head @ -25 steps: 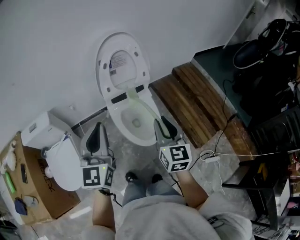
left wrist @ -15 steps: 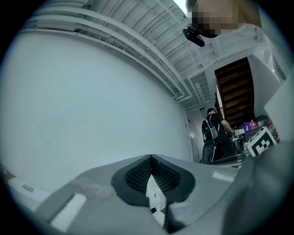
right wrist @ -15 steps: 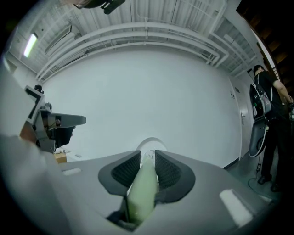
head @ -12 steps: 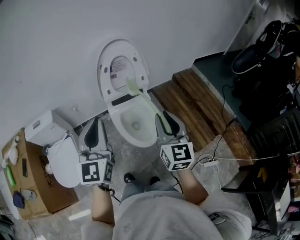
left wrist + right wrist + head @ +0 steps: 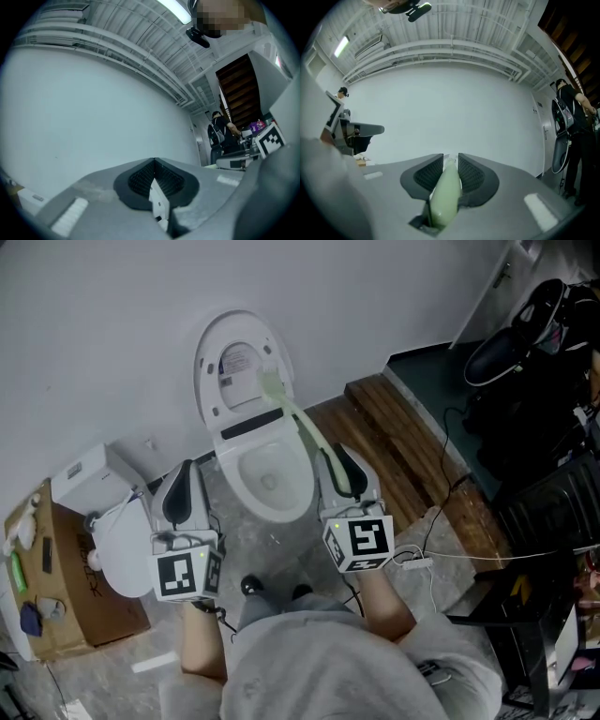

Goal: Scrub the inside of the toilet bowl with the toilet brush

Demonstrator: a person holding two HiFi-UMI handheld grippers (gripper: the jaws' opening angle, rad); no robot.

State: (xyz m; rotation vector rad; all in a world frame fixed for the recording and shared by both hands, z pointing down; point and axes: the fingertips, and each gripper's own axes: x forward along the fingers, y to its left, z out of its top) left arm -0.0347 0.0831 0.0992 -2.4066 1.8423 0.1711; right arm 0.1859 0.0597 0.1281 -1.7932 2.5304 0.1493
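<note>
Head view: the toilet brush (image 5: 302,437) runs as a pale green streak from the right claw (image 5: 342,470) to the upper centre of the frame. Its bristle end (image 5: 272,382) is blurred over the raised seat (image 5: 234,352), and contact there can't be made out. Right gripper view shows only the handle, with the right claw (image 5: 450,176) clamped on it and the bristles hidden past the tips. Left gripper view sees just wall (image 5: 93,108); the left claw (image 5: 154,185) is pressed together with nothing in it. Compared with a second ago, the bristle end has climbed from the rear rim of the toilet bowl (image 5: 246,504) to the seat, and it is out of the bowl.
</note>
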